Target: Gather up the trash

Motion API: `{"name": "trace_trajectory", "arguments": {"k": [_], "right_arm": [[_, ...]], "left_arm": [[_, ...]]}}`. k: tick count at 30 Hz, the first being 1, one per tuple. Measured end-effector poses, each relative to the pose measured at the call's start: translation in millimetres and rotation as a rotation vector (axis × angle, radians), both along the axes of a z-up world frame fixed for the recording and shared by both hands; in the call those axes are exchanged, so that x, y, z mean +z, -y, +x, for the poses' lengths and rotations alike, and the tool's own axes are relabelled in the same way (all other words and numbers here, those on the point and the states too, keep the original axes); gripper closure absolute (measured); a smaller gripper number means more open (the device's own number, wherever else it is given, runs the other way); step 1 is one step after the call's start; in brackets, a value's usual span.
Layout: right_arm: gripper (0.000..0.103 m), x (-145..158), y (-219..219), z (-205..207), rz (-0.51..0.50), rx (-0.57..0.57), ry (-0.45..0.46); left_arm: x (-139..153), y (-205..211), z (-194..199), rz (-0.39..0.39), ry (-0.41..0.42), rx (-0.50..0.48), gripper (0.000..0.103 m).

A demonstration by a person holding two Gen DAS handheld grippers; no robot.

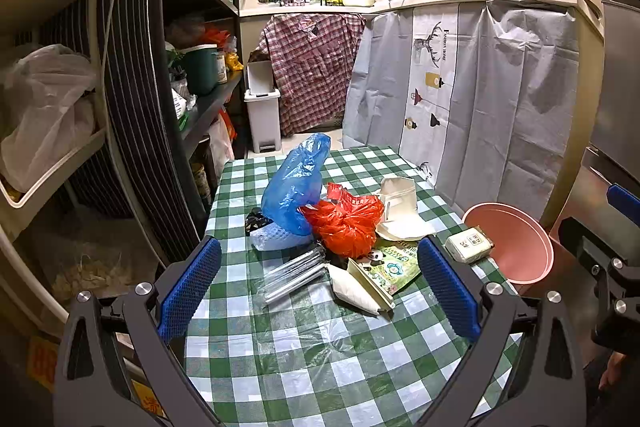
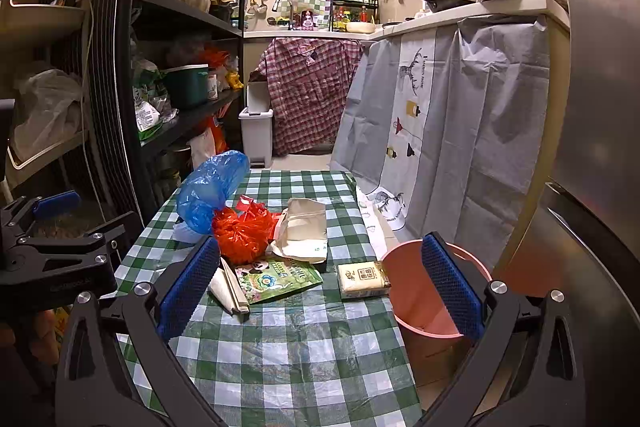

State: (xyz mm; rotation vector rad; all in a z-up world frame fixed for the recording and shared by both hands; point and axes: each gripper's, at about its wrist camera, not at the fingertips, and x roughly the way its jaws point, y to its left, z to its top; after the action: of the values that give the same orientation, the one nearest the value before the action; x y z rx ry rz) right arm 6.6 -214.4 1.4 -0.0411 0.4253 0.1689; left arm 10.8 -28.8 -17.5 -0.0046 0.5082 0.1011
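Left gripper (image 1: 320,279) hovering over the near end of the checked counter (image 1: 304,359), jaws spread wide and empty, aimed straight at the trash heap. From left to right in its view: blue plastic bag (image 1: 296,183) standing tall at the far left of the heap, clear crinkled wrapper (image 1: 294,277) lying just ahead between the jaws with its long axis running from near-left to far-right, red plastic bag (image 1: 346,223) bunched in the middle, white folded packet (image 1: 354,291) slanting across the right half of the gap, green panda wrapper (image 1: 390,261) flat beside it, white paper bag (image 1: 398,205) behind, small boxed pack (image 1: 468,245) close by the rim of the pink bin (image 1: 520,243) off the counter's right edge. Right gripper (image 2: 320,283) likewise wide and holding nothing, set further right, with the bin partly behind its right jaw and the boxed pack directly ahead. Judging from this: left gripper nearer the clear wrapper and white packet, right gripper nearer the pack and bin; likely a short forward reach, jaws across the wrapper's length.
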Motion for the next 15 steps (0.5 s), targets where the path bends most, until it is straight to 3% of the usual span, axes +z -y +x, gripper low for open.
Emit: {"name": "trace_trajectory", "arguments": {"k": [15], "right_arm": [[0.004,-0.8,-0.8,-0.1,0.002,-0.001,0.005]], "left_arm": [[-0.5,-0.8,0.0,0.001,0.0,-0.001,0.008]]}}
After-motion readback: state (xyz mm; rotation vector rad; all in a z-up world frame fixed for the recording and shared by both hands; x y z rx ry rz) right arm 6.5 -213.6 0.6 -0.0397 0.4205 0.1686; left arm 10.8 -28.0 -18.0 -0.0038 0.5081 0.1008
